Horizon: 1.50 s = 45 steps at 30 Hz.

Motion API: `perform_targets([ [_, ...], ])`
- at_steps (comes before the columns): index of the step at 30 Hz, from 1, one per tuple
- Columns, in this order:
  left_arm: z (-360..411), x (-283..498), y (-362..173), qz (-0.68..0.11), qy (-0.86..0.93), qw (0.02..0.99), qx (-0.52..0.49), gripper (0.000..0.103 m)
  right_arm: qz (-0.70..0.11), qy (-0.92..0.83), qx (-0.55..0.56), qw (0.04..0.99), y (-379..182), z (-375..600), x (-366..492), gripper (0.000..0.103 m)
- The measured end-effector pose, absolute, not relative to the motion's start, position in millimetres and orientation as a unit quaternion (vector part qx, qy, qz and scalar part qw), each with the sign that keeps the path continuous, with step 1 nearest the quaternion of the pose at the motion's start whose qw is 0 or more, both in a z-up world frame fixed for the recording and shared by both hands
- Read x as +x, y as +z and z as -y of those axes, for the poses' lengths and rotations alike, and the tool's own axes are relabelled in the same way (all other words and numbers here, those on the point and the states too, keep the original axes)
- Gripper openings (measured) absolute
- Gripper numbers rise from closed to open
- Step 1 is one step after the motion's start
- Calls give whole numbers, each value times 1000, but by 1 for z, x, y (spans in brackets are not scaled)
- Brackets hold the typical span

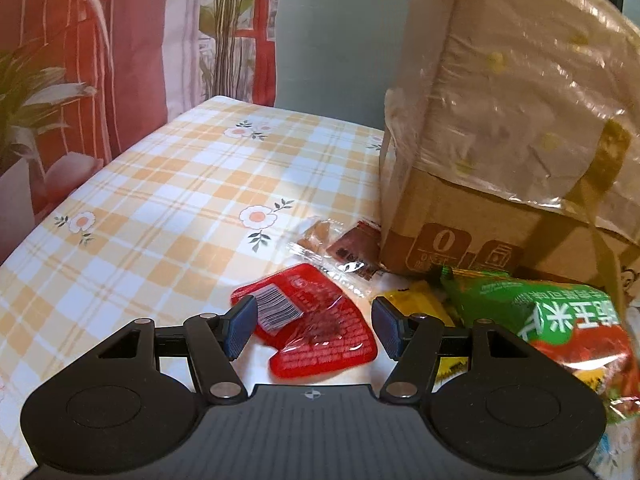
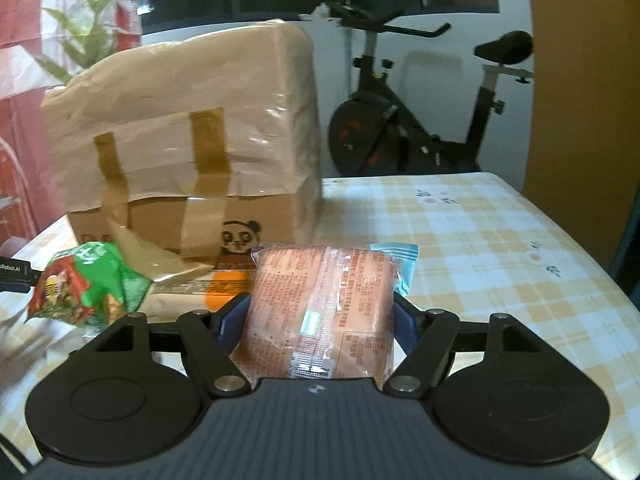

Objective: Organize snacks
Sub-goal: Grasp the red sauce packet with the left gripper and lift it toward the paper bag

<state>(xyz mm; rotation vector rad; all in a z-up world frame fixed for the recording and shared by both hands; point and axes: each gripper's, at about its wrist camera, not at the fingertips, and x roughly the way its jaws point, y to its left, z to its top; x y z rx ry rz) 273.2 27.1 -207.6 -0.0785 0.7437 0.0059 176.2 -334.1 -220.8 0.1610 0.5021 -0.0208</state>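
1. Nearest to us, our right gripper (image 2: 320, 316) is clamping an orange snack packet (image 2: 320, 304), its blue pads pressing in on both sides of the wrapper.
2. We are seeing a light-blue packet (image 2: 402, 264) just behind the orange one, partly hidden by it.
3. Our left gripper (image 1: 314, 326) is hovering with its fingers spread apart and holding nothing, over a flat red packet (image 1: 316, 330) that is lying on the checked tablecloth (image 1: 160, 200).
4. We are noting two small clear-wrapped snacks (image 1: 340, 244) lying beyond the red packet, touching the foot of the cardboard box (image 1: 500, 140).
5. A yellow packet (image 1: 416, 304) is sitting just beside the left gripper's right finger, partly under a green and red bag (image 1: 560, 320).
6. The box, wrapped in taped plastic film, is standing upright on the table, with the snacks crowding its base.
7. An exercise bike (image 2: 432, 120) is standing behind the table in the right wrist view.
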Motion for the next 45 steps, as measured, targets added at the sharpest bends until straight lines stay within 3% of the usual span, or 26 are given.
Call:
perform_targets([
  [6, -26, 268, -214, -363, 34, 930, -37, 66, -257, -26, 104, 961, -233, 344, 180, 74],
  [9, -25, 258, -213, -357, 20, 933, -34, 57, -259, -26, 107, 960, -235, 343, 181, 74],
  [10, -26, 254, -213, -352, 21, 935, -35, 44, -258, -27, 103, 960, -235, 343, 181, 74],
  [11, -26, 250, -212, -346, 18, 937, -37, 42, -257, -27, 101, 961, -235, 342, 181, 74],
  [38, -21, 210, -203, -319, -28, 946, -52, 41, -259, -25, 104, 960, -238, 341, 184, 74],
  [45, -32, 207, -175, -299, -14, 952, -61, 41, -255, -28, 115, 960, -235, 342, 182, 73],
])
